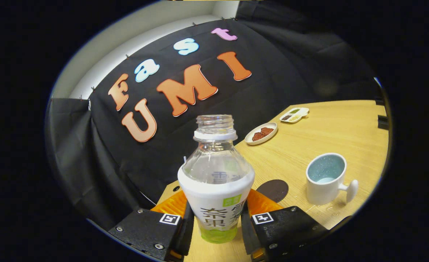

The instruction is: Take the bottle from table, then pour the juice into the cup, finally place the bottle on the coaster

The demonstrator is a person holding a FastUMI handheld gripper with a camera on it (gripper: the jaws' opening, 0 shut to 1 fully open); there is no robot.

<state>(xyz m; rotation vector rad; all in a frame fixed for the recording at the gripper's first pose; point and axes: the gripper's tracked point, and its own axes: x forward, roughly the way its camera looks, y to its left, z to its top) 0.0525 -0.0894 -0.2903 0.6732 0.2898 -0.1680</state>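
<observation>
Clamped between the two fingers of the gripper (pixel 216 222) stands the bottle (pixel 216 182), both fingers pressed against its labelled lower body, one on each side. Its cap is off and the open neck points up and away from the camera, so its long axis runs upright along the fingers. Most of the clear upper part looks empty; a band of pale green juice shows at the bottom. Whether its base rests on the table (pixel 330 127) or hangs just above it I cannot tell. Ahead and to the right of the fingers stands the white cup (pixel 326 179), handle turned right, with a little pale liquid at the bottom. Between bottle and cup, just beyond the right finger, lies the dark round coaster (pixel 273 190), bare. Judging by this, the bottle must travel right. Farther back sit a small plate (pixel 261 133) of brown pieces and a divided dish (pixel 294 115) of seeds or grains.
</observation>
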